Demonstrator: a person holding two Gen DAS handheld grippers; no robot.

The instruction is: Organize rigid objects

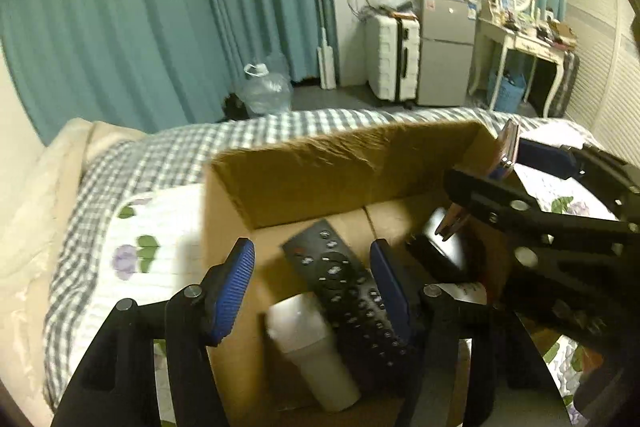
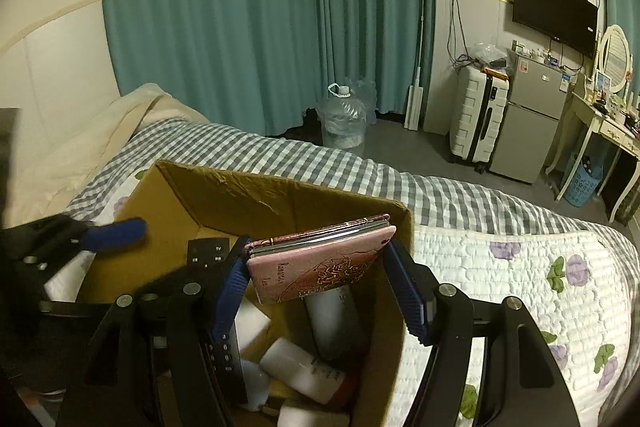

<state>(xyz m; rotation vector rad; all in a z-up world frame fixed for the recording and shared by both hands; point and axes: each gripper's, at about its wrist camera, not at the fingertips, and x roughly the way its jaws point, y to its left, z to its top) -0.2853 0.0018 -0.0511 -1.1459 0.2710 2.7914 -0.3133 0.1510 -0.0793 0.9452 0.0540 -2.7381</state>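
Observation:
A brown cardboard box (image 1: pixel 304 171) stands open on the bed. Inside it lie a black remote (image 1: pixel 348 291), a white bottle (image 1: pixel 312 351) and a dark phone-like slab (image 1: pixel 444 247). My left gripper (image 1: pixel 316 291) is open over the box, its blue fingers either side of the remote. My right gripper (image 2: pixel 320 291) is shut on a pink patterned case (image 2: pixel 320 263) and holds it above the box (image 2: pixel 256 195), over several white bottles (image 2: pixel 300 367). The pink case also shows in the left wrist view (image 1: pixel 506 151).
The box sits on a white floral quilt (image 2: pixel 500 287) over a grey checked bedsheet (image 1: pixel 168 155). A cream blanket (image 1: pixel 32 211) lies at the left. Beyond the bed stand a water jug (image 2: pixel 344 123), a suitcase (image 2: pixel 476 115), a small fridge (image 2: pixel 528 123) and a dressing table (image 1: pixel 524 43).

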